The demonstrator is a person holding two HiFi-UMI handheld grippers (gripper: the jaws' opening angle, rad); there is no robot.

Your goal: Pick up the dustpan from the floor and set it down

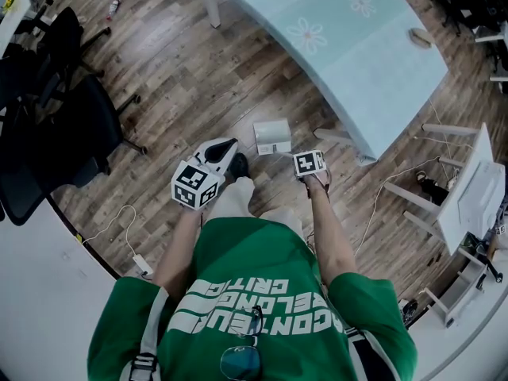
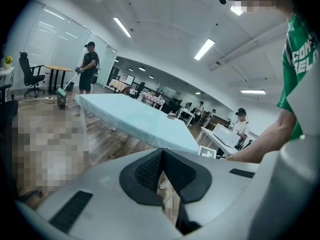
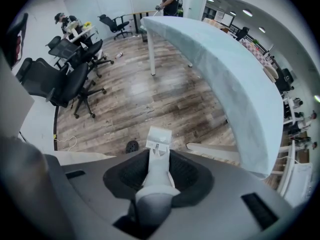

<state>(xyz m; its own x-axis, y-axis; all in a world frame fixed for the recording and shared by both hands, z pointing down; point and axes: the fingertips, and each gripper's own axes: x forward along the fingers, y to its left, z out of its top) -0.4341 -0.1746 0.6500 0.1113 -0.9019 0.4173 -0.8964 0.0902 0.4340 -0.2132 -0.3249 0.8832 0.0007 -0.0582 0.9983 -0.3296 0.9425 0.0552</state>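
Right tongs [image 3: 158,170] clamp the dustpan [image 3: 159,138] by its handle, pan hanging low over the floor [image 3: 150,96] (touching, I can't tell). Left tongs [image 2: 161,158] closed, empty. Lower it level, then release.

My right gripper [image 3: 159,156]: matt grey plastic shell, black ribbed pads [image 3: 125,179]. Held dustpan [image 3: 159,136]: smooth white plastic. Wood-grain floor [image 1: 175,78]: satin sheen. Pale-blue tablecloth [image 1: 357,54]: matt fabric.
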